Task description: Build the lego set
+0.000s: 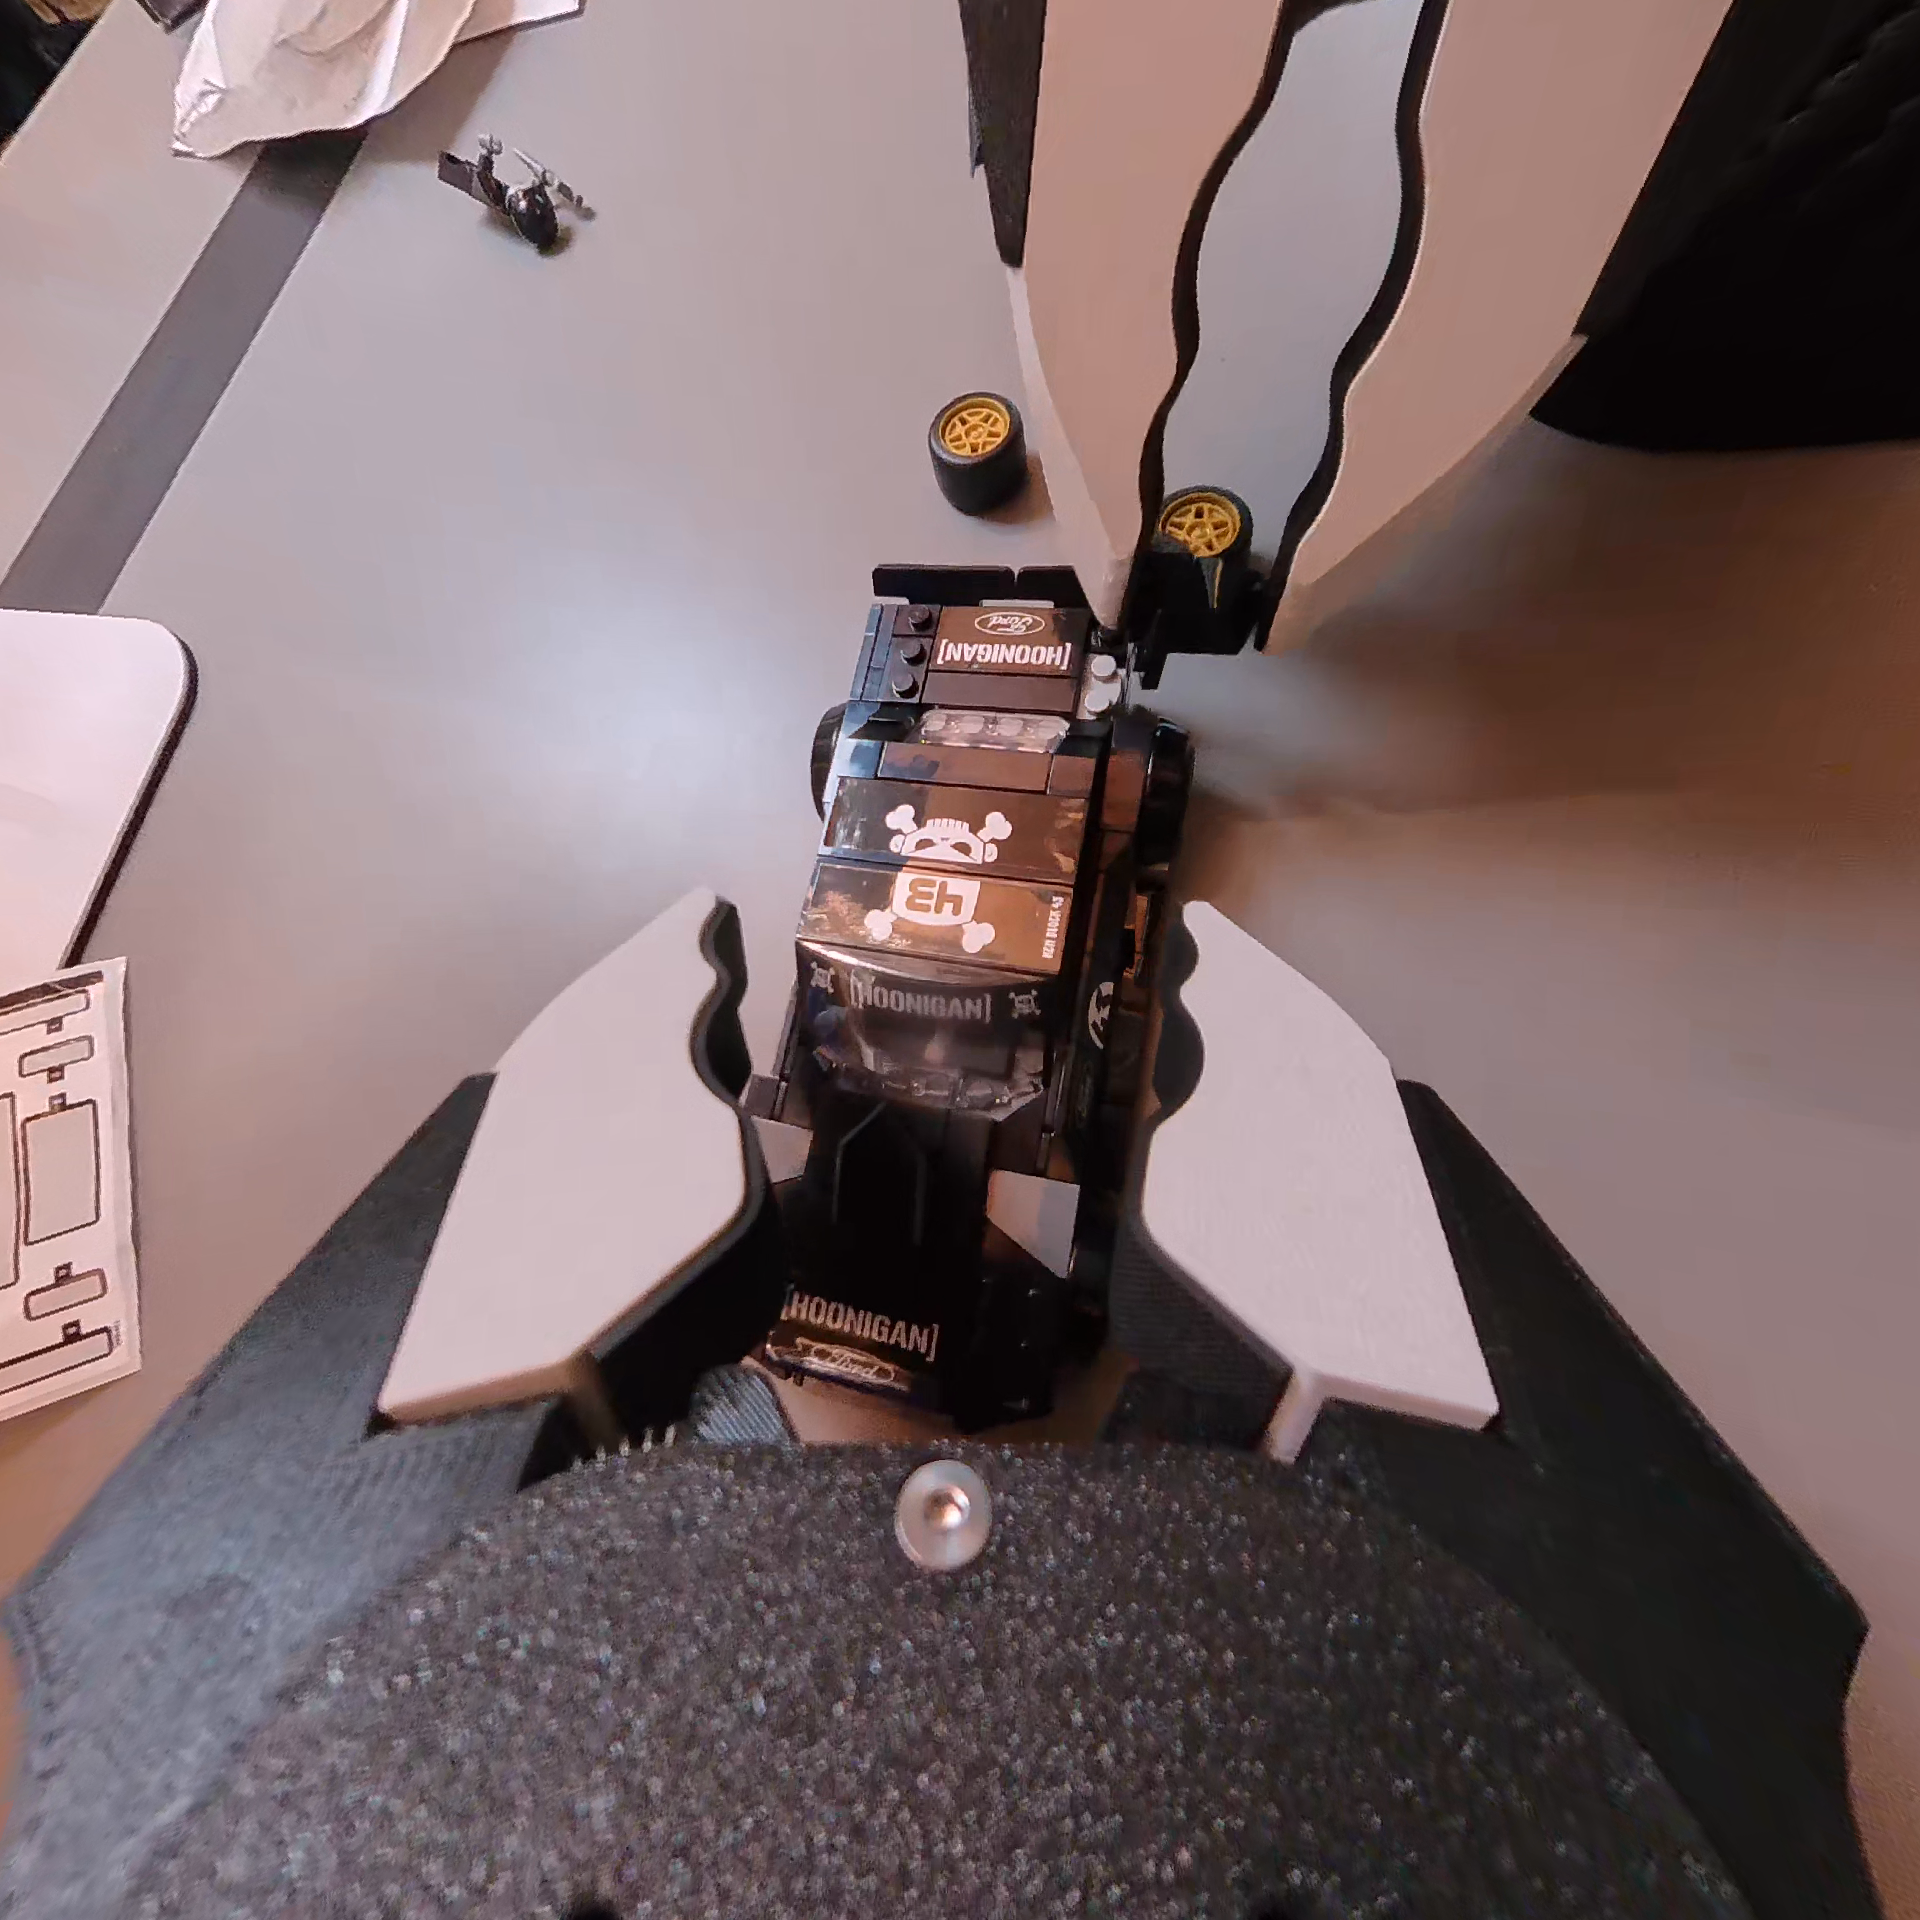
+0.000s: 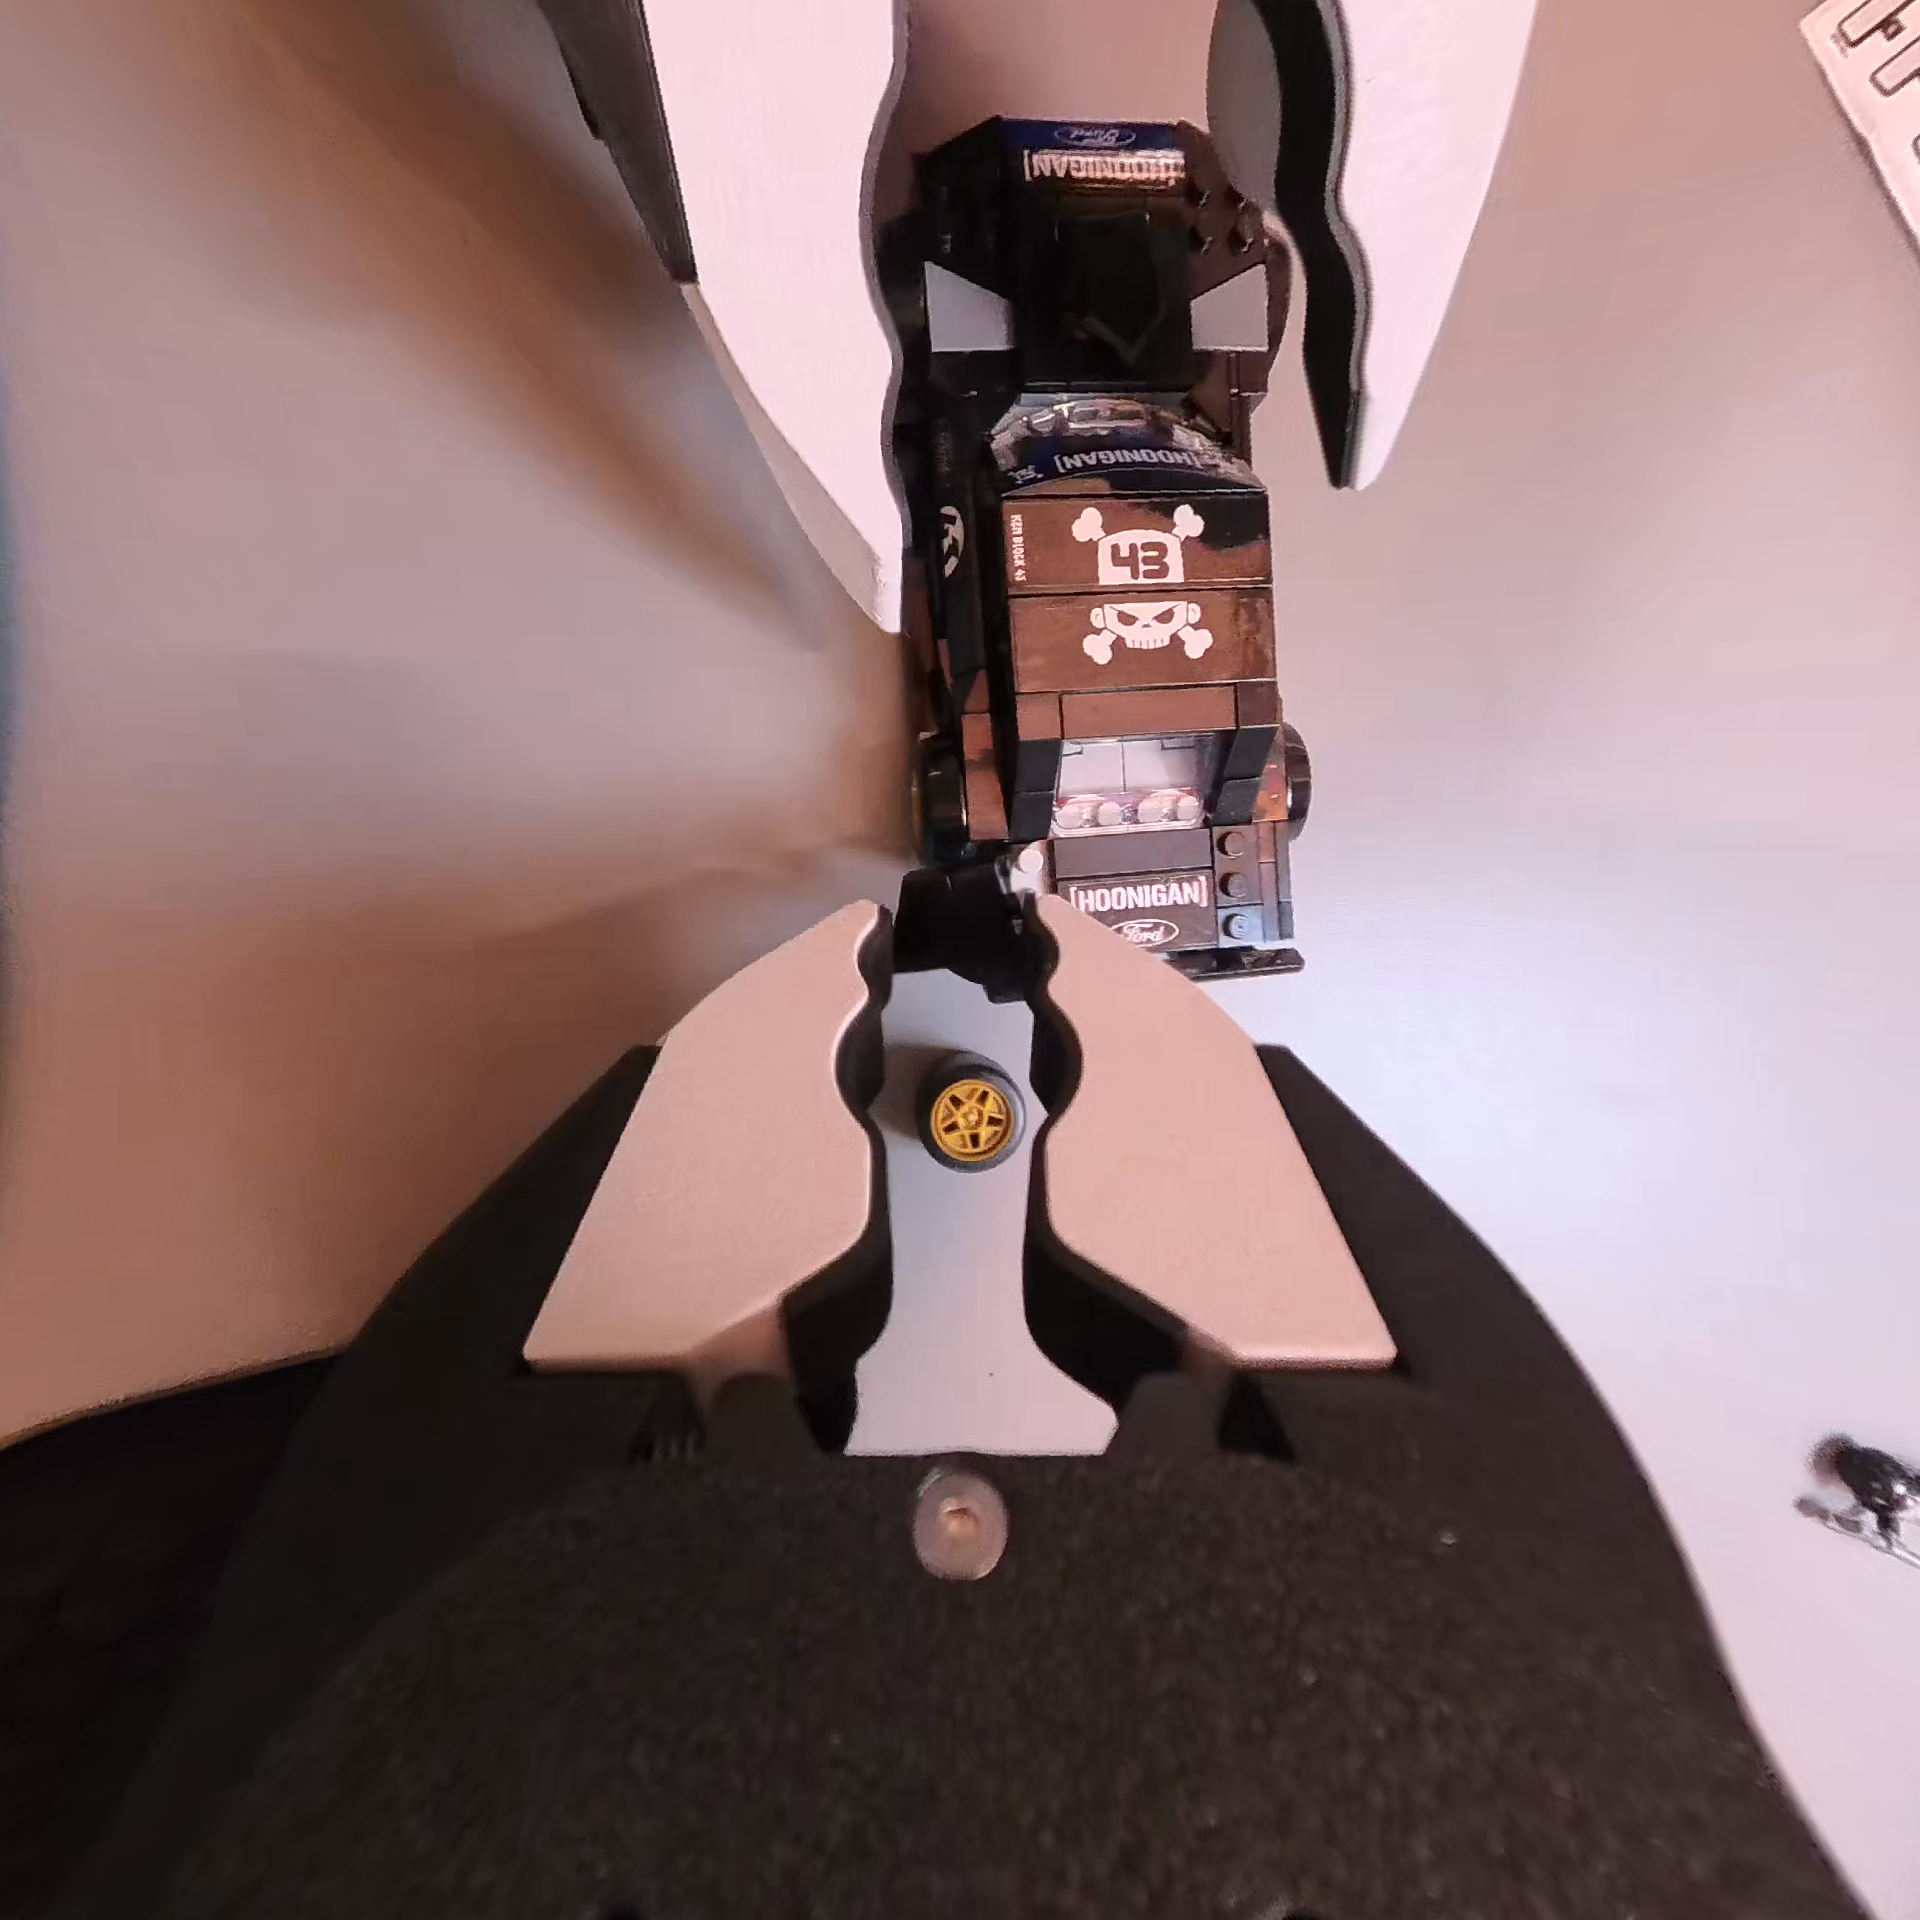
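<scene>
Nearest in the left wrist view, the left gripper (image 1: 945, 1039) straddles the black lego car (image 1: 956, 935); its fingers (image 1: 613, 1122) flank the car's front half, the left one against the bodywork, the right one showing a sliver of gap, so whether it actually clamps the car cannot be told; the car stands on the grey table (image 1: 468, 623), its stickered roof upward. At the car's rear corner, the right gripper (image 1: 1184, 613) has its tips closed on a small black piece (image 1: 1195, 608), which touches the car's tail beside pale studs; the right wrist view confirms this, the right gripper (image 2: 961, 935) pinching that black piece (image 2: 961, 925) against the car (image 2: 1132, 644). Just behind the car lie two loose wheels with gold rims: one (image 1: 1205, 525) behind the held piece, one (image 1: 977, 452) beside it. Left of the car rests a sticker sheet (image 1: 62, 1184); farther beyond, a small dark part cluster (image 1: 520, 192) and a crumpled bag (image 1: 291, 73).
</scene>
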Demonstrator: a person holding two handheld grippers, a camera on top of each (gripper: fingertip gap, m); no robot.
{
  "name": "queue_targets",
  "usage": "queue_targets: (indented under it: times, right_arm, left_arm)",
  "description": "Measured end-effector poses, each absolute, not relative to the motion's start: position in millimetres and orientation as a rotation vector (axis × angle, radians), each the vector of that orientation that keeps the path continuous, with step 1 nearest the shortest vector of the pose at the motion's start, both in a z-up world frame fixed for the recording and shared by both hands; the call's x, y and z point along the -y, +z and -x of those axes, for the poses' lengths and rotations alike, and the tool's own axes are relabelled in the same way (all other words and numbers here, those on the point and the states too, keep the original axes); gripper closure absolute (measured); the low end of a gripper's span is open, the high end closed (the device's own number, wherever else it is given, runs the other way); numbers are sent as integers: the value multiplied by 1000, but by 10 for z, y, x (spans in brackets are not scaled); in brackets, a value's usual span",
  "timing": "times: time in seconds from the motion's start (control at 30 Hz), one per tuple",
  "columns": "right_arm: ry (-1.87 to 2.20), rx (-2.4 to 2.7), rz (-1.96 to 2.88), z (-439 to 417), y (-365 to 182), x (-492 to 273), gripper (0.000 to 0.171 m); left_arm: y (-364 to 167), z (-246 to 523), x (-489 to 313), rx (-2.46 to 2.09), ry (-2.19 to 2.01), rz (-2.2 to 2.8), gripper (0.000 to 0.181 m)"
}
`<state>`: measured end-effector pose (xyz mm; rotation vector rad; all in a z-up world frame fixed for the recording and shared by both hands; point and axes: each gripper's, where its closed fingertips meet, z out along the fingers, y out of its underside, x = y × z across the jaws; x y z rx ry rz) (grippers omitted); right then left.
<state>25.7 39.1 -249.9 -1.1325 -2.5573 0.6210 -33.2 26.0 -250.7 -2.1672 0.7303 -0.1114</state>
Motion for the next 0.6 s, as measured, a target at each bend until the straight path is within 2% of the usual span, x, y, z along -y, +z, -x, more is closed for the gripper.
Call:
queue_targets:
  times: [0.6]
  right_arm:
    - [625,2620,1229,-269,-2548,-392,148]
  left_arm:
    - [-2560,377,-268,-718,-102,2184,103]
